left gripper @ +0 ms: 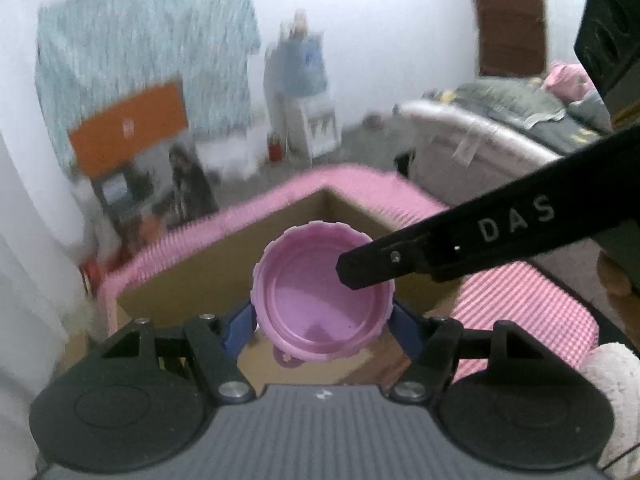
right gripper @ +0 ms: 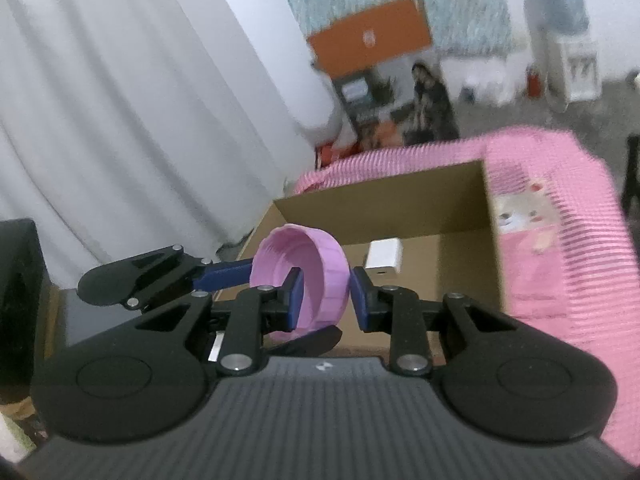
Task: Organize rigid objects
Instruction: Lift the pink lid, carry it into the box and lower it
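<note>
A pink round lid point(left gripper: 316, 292) hangs over an open cardboard box point(left gripper: 192, 272), hollow side toward the left wrist camera. My left gripper point(left gripper: 322, 320) is shut on it, its blue pads pressing the rim on both sides. One black finger point(left gripper: 360, 268) of my right gripper reaches in from the right over the lid's hollow. In the right wrist view my right gripper point(right gripper: 326, 300) is shut on the lid point(right gripper: 324, 276), one pad inside the rim wall and one outside. The left gripper's blue finger point(right gripper: 224, 274) touches the lid's far side. A white block point(right gripper: 384, 260) lies in the box point(right gripper: 380, 200).
Pink striped cloth point(right gripper: 560, 248) wraps the box's outside. A white curtain point(right gripper: 140, 100) hangs at the left, with a black box point(right gripper: 20, 300) below it. An orange carton point(left gripper: 128, 128), a water dispenser point(left gripper: 300, 92) and a bed point(left gripper: 500, 120) stand farther back.
</note>
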The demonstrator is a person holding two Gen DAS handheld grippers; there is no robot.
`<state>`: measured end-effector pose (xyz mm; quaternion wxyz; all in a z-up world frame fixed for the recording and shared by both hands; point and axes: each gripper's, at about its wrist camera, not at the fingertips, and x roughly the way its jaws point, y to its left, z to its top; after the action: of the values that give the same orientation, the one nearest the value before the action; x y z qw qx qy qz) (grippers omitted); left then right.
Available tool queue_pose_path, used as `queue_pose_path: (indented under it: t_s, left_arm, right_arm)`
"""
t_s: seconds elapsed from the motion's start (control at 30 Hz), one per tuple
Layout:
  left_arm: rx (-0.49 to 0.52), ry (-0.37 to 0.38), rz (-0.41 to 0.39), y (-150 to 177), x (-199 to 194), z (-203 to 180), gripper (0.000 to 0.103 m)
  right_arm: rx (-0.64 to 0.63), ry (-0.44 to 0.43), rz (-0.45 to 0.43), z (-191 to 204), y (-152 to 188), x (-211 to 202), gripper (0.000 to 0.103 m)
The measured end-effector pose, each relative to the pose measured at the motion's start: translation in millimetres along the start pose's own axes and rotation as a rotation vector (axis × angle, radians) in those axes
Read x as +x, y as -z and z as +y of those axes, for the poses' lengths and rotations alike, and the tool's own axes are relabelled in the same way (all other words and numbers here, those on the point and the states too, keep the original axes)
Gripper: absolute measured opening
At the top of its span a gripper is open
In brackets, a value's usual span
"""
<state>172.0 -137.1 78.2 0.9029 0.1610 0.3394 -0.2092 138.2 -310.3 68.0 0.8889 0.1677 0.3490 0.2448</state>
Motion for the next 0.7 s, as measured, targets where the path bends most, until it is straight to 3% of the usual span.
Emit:
queue_pose_path:
  t_s: [0.2, 0.37, 0.6, 0.7]
  left_arm:
    - [-0.120, 0.075, 0.252, -10, 72, 54, 0.073]
    - [-0.206, 0.115, 0.431, 6, 120, 86, 0.073]
    - [-0.236, 0.120, 0.569, 19, 146, 101, 0.073]
    - [-0.232, 0.096, 0.607, 21, 151, 100, 0.078]
  right_arm:
    - [0.088, -0.029, 0.221, -19, -30, 88, 0.026]
    - [0.113, -0.010, 0.386, -32, -29, 147, 0.026]
    - [0.122, -0.005, 0.545, -38, -26, 199, 0.027]
    - [0.130, -0.008, 0.588, -39, -23, 214, 0.029]
